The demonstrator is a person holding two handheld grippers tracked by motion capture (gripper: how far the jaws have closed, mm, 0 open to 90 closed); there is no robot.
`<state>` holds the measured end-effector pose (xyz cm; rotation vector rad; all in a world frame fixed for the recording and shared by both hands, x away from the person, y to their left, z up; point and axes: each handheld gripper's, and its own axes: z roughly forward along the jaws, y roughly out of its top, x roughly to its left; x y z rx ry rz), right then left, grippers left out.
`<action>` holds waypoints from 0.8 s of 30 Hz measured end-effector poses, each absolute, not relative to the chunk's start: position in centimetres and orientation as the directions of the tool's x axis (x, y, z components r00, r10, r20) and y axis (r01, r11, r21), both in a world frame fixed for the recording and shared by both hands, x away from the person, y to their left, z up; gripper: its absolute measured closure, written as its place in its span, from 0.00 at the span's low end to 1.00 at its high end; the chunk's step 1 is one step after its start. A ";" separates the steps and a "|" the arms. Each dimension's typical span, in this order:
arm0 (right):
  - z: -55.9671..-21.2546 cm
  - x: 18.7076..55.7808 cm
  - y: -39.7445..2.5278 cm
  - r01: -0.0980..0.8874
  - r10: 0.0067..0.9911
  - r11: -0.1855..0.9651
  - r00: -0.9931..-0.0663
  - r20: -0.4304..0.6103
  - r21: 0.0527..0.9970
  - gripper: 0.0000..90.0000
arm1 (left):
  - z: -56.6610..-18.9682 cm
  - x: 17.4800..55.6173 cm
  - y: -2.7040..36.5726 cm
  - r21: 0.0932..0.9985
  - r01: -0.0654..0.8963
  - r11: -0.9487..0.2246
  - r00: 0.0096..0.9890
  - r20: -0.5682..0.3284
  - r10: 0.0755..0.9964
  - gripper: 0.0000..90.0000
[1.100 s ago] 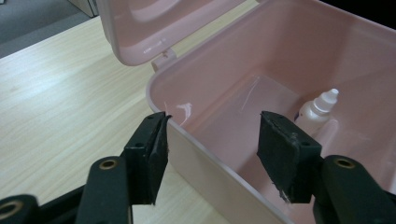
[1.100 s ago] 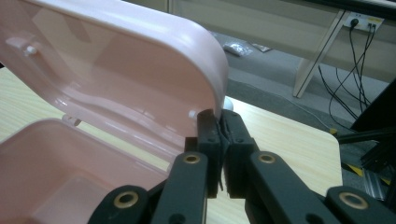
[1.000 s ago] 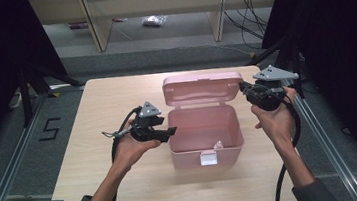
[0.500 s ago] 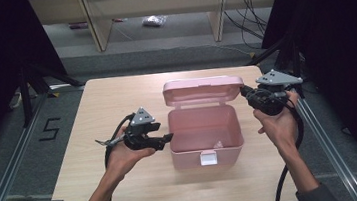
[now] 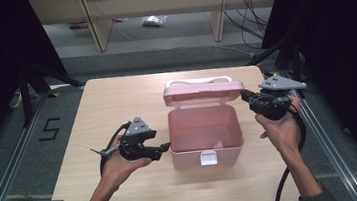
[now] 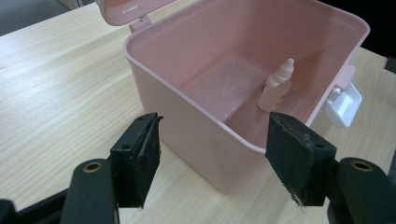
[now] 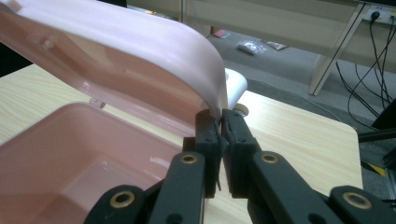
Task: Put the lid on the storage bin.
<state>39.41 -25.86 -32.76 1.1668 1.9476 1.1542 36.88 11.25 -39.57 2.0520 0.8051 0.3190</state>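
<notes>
While the right gripper (image 7: 219, 140) pinches the edge of the lid (image 5: 201, 94) of the pink box (image 5: 205, 130), its jaws closed narrow on that thin rim, the lid stands raised at the box's far side and leans over the opening. The box sits near the middle of the table (image 5: 96, 104), its white latch (image 5: 206, 158) on the near wall facing the person. Inside, against the wall nearest the latch, a small white dropper bottle (image 6: 276, 86) stands upright on the box floor. The left gripper (image 5: 164, 150) is held just beside the box's left wall, jaws spread wide and holding nothing.

Risks noted:
- The grip on the lid is a shallow pinch on a curved, smooth lip; should it slip, the lid would likely fall shut.
- The box looks light (no hand or gripper steadies it), so a pull on the lid could tilt or drag it across the table.
- Any jolt to the box could topple the bottle, which is narrow and tall.
- The left gripper's wide jaws, if swung inward carelessly, could strike the box wall.
</notes>
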 end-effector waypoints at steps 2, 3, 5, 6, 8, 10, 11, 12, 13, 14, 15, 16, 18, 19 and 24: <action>-32.8 39.5 -26.0 0.363 0.889 0.259 -0.453 -0.073 0.895 0.96 | -39.8 36.7 11.4 0.815 0.427 -0.391 0.758 -0.087 0.647 0.39; -32.9 39.5 -26.0 0.356 0.888 0.253 -0.454 -0.071 0.900 0.96 | -39.9 36.6 11.4 0.813 0.427 -0.396 0.758 -0.083 0.647 0.39; -32.9 39.3 -25.9 0.378 0.889 0.242 -0.456 -0.047 0.894 0.96 | -40.2 36.3 11.5 0.809 0.424 -0.407 0.760 -0.073 0.646 0.38; -33.0 39.2 -26.0 0.374 0.888 0.244 -0.456 -0.052 0.895 0.96 | -40.3 36.3 11.5 0.808 0.428 -0.405 0.757 -0.077 0.648 0.38; -33.1 39.1 -26.1 0.370 0.886 0.253 -0.459 -0.061 0.894 0.95 | -40.5 36.1 11.6 0.805 0.427 -0.412 0.764 -0.076 0.641 0.38; -33.2 39.0 -26.1 0.359 0.887 0.247 -0.457 -0.062 0.900 0.95 | -40.5 35.9 11.7 0.803 0.428 -0.414 0.759 -0.071 0.647 0.38; -33.3 38.9 -26.0 0.365 0.891 0.228 -0.452 -0.042 0.903 0.95 | -40.6 35.9 11.7 0.807 0.426 -0.409 0.758 -0.072 0.648 0.38; -33.3 38.8 -26.1 0.381 0.885 0.241 -0.464 -0.041 0.892 0.95 | -40.5 35.7 11.8 0.807 0.426 -0.410 0.758 -0.071 0.648 0.38; -33.3 38.8 -26.2 0.362 0.883 0.250 -0.465 -0.059 0.898 0.95 | -40.6 35.6 11.8 0.809 0.424 -0.407 0.758 -0.070 0.649 0.38; -33.4 38.7 -26.1 0.363 0.888 0.241 -0.457 -0.053 0.900 0.95 | -40.6 35.6 11.9 0.808 0.423 -0.410 0.762 -0.073 0.643 0.38; -33.4 38.8 -26.4 0.342 0.881 0.263 -0.465 -0.080 0.902 0.95 | -40.7 35.5 11.8 0.809 0.426 -0.404 0.762 -0.079 0.643 0.38; -33.4 38.6 -26.3 0.368 0.882 0.248 -0.469 -0.051 0.896 0.95 | -40.7 35.5 11.9 0.809 0.432 -0.398 0.761 -0.091 0.642 0.38; -33.6 38.5 -26.3 0.362 0.883 0.242 -0.467 -0.049 0.900 0.95 | -40.9 35.3 11.8 0.816 0.442 -0.374 0.755 -0.113 0.646 0.38; -33.7 38.4 -26.3 0.359 0.884 0.237 -0.465 -0.047 0.903 0.94 | -40.8 35.3 12.0 0.806 0.434 -0.402 0.762 -0.091 0.641 0.38; -33.8 38.2 -26.5 0.364 0.878 0.244 -0.476 -0.045 0.899 0.94 | -41.1 34.9 12.1 0.804 0.439 -0.401 0.762 -0.097 0.640 0.38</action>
